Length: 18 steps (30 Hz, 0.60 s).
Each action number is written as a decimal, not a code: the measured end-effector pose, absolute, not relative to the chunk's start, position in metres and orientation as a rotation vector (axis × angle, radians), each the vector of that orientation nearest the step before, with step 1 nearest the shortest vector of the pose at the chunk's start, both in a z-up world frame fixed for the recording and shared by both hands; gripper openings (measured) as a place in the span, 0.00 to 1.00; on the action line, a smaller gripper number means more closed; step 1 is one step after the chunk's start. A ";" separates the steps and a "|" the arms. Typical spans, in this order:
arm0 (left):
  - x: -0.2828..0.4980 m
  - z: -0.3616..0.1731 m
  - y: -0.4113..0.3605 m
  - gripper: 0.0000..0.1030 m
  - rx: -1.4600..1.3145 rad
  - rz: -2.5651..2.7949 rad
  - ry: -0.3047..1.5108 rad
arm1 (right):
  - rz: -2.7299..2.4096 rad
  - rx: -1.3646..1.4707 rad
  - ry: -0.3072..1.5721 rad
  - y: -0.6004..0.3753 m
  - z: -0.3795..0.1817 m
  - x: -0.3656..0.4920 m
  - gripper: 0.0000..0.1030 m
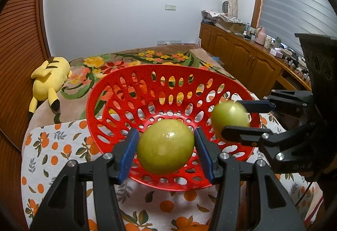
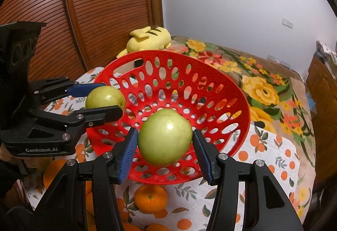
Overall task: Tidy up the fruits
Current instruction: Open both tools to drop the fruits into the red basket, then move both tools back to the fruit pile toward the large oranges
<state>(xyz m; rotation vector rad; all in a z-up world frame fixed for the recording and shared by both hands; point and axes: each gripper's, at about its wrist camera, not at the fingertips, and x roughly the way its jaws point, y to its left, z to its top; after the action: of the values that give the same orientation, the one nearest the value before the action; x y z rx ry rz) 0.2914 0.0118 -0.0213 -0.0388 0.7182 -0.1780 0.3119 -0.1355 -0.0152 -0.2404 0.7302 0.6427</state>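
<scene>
A red perforated basket (image 1: pixel 147 72) (image 2: pixel 242 92) sits on a table covered with an orange-print cloth (image 1: pixel 52 146). My left gripper (image 1: pixel 166 132) is shut on a green round fruit (image 1: pixel 165 151), its blue pads pressing both sides, and holds it over the basket's near rim. My right gripper (image 2: pixel 164 131) is shut on a second green fruit (image 2: pixel 166 142), held above the basket's bowl. Each gripper shows in the other's view: the right gripper (image 1: pixel 232 118) with its fruit (image 1: pixel 228 114) at the basket's right edge, the left gripper (image 2: pixel 111 97) with its fruit (image 2: pixel 104 97) at the left edge.
Several oranges lie on the cloth in front of the basket, one (image 2: pixel 150 198) just below its rim and another (image 2: pixel 54 170) to the left. Behind the table is a bed with a floral blanket (image 1: pixel 130 58) and a yellow plush toy (image 1: pixel 50 81). Wooden cabinets (image 1: pixel 242 52) line the right wall.
</scene>
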 end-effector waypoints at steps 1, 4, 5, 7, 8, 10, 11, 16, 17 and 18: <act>0.293 -0.022 0.011 0.51 -0.037 -0.178 0.719 | 0.643 -0.235 0.725 -0.136 -0.013 0.311 0.53; 0.295 -0.026 0.011 0.51 -0.031 -0.178 0.727 | 0.642 -0.220 0.707 -0.140 -0.006 0.309 0.53; 0.296 -0.027 0.010 0.51 -0.028 -0.178 0.731 | 0.640 -0.217 0.702 -0.141 -0.003 0.309 0.54; 0.297 -0.028 0.010 0.52 -0.026 -0.179 0.737 | 0.636 -0.214 0.691 -0.143 0.002 0.306 0.54; 0.297 -0.029 0.010 0.52 -0.026 -0.177 0.740 | 0.634 -0.212 0.685 -0.145 0.004 0.303 0.54; 0.297 -0.028 0.009 0.53 -0.024 -0.171 0.743 | 0.629 -0.205 0.674 -0.149 0.009 0.299 0.54; 0.295 -0.027 0.009 0.55 -0.021 -0.164 0.728 | 0.626 -0.201 0.670 -0.151 0.011 0.297 0.54; 0.284 -0.014 0.009 0.63 -0.029 -0.160 0.702 | 0.610 -0.177 0.646 -0.162 0.019 0.277 0.57; 0.282 -0.011 0.010 0.63 -0.027 -0.159 0.697 | 0.609 -0.172 0.642 -0.164 0.020 0.273 0.58; 0.277 -0.009 0.010 0.63 -0.026 -0.162 0.690 | 0.607 -0.169 0.638 -0.166 0.021 0.268 0.58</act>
<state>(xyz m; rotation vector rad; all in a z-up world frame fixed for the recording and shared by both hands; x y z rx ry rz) 0.2774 0.0100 -0.0087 -0.0262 0.6904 -0.1615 0.2683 -0.1663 0.0215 -0.1689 0.6376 0.6069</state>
